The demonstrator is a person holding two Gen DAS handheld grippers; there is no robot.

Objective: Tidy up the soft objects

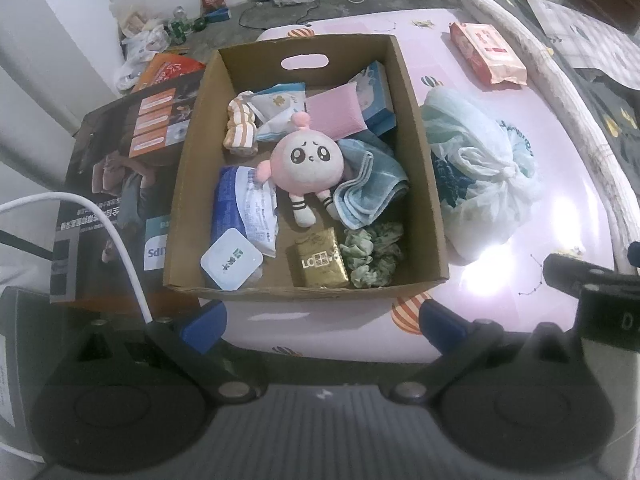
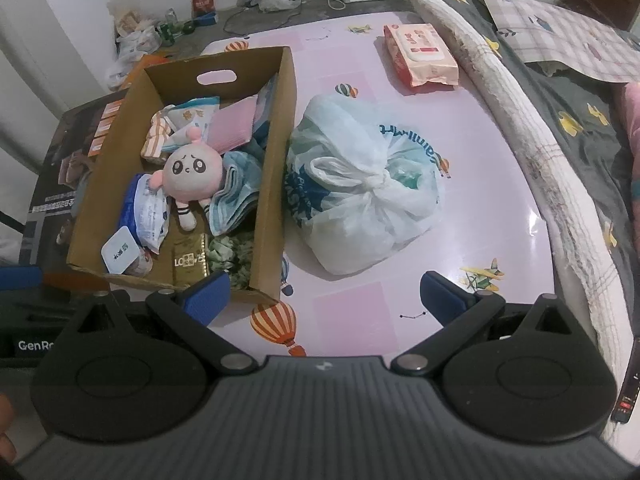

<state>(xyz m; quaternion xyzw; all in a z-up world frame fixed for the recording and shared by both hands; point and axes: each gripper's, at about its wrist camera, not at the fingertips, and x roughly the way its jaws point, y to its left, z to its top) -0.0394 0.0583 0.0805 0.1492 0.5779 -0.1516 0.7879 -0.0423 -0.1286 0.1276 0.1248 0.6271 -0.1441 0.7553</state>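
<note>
Knotted plastic bag [image 2: 360, 184]: contents veiled by the translucent film; only blue print and a green shape show.

Cardboard box [image 1: 420, 168]: its 3 o'clock wall hides the near side of the bag in the left wrist view. In the right wrist view that wall covers most of the blue box [image 1: 376, 96] and part of the green scrunchie [image 2: 232, 252].

Teal towel [image 1: 372, 184]: partly under the pink plush doll [image 1: 306, 164].

Gold packet [image 1: 320, 258]: print too blurred to read.

Floor clutter [image 1: 160, 28] at 11 o'clock: too small to identify.

Grey bedding [image 2: 580, 132]: cut off at 3 o'clock.
</note>
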